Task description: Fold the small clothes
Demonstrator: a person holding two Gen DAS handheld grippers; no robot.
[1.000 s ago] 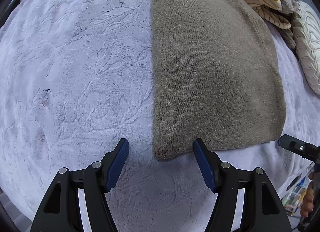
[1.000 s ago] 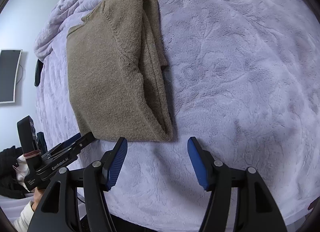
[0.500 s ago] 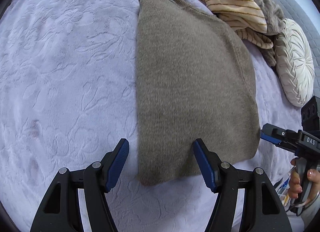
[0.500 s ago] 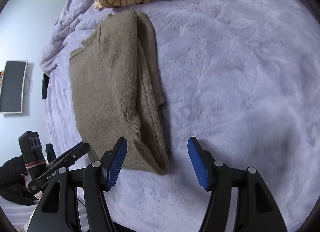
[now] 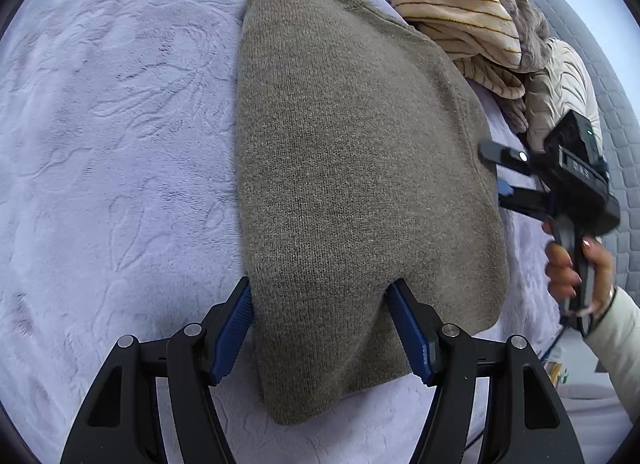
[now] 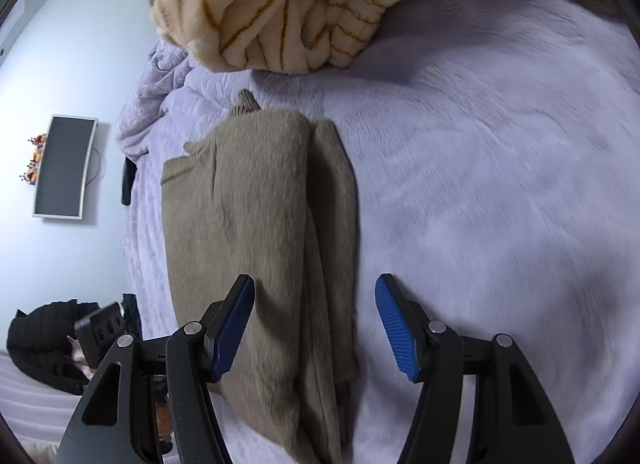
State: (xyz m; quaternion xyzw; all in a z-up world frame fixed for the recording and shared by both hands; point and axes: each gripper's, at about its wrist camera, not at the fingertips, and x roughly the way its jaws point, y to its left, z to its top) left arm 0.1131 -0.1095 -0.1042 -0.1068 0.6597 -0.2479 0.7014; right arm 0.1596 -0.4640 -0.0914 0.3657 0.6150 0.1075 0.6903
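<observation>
A folded olive-brown knit sweater (image 5: 352, 168) lies flat on the lilac plush blanket (image 5: 112, 136). My left gripper (image 5: 320, 296) is open, its blue pads on either side of the sweater's near left corner, which lies between the jaws. In the right wrist view the sweater (image 6: 256, 232) shows its folded layers along the right edge. My right gripper (image 6: 314, 288) is open over the sweater's near right edge. The right gripper also shows in the left wrist view (image 5: 502, 176), held by a hand at the sweater's right side.
A cream striped fleece garment (image 5: 452, 4) lies bunched behind the sweater, also in the right wrist view (image 6: 288, 4). A cream round cushion (image 5: 564, 80) sits at the far right. A wall screen (image 6: 64, 172) and dark clothing (image 6: 48, 340) lie beyond the bed's left edge.
Both grippers have moved forward over the sweater's near edge; its corners now lie between the open jaws. The right gripper has come in closer on the sweater's right side.
</observation>
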